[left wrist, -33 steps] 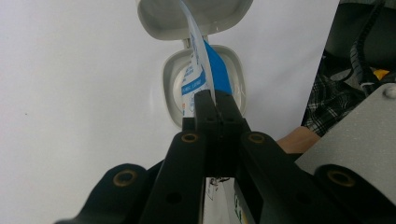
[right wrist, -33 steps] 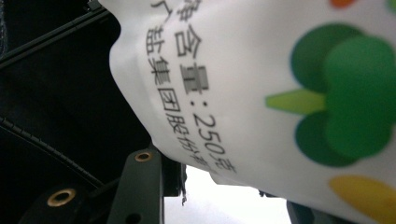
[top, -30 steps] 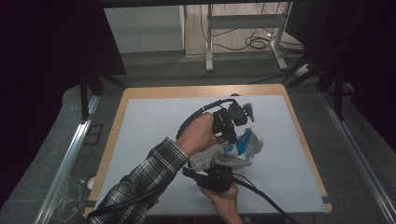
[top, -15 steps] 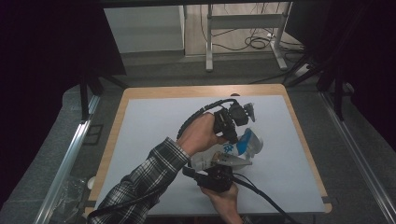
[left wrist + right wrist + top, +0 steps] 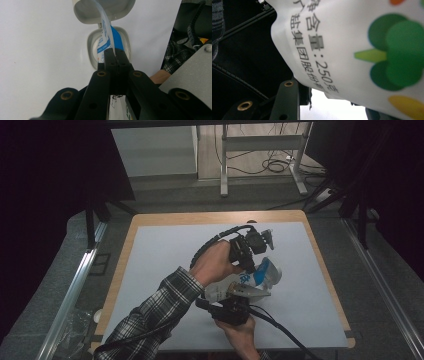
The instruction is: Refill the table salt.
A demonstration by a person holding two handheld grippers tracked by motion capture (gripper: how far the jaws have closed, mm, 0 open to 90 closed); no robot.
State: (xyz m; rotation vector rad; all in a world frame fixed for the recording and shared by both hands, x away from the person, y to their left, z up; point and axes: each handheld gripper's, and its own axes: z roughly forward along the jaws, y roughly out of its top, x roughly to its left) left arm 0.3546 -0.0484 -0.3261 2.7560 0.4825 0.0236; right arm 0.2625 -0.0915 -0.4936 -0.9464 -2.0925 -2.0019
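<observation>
Two grippers meet over one soft white pouch near the middle of the table. In the left gripper view we see the left gripper (image 5: 115, 53) with its jaws clamped together on the thin upper edge of the pouch (image 5: 106, 37), a blue and white strip that runs upward from the jaw tips. Beyond that strip lies a small grey box (image 5: 91, 47) with rounded corners, its hinged lid (image 5: 105, 11) thrown open above it, both resting on the white table sheet (image 5: 37, 45). The high view does not make that box out; there the left gripper (image 5: 257, 245) sits above the pouch (image 5: 262, 275), held by the left hand (image 5: 215, 265) with a plaid sleeve (image 5: 150, 317) behind it.

In the right gripper view we find the pouch (image 5: 352, 47) pressed close to the lens, its white face printed with dark characters and green, yellow and orange shapes, with one black jaw rising under it at lower left. We read the right gripper (image 5: 240, 292) as clasping the pouch's lower body: its jaws stand partly apart with the pouch between them. The high view places the right hand (image 5: 240, 330) at the near edge of the table (image 5: 320, 270), just below the pouch, cable (image 5: 280, 330) trailing toward us.
</observation>
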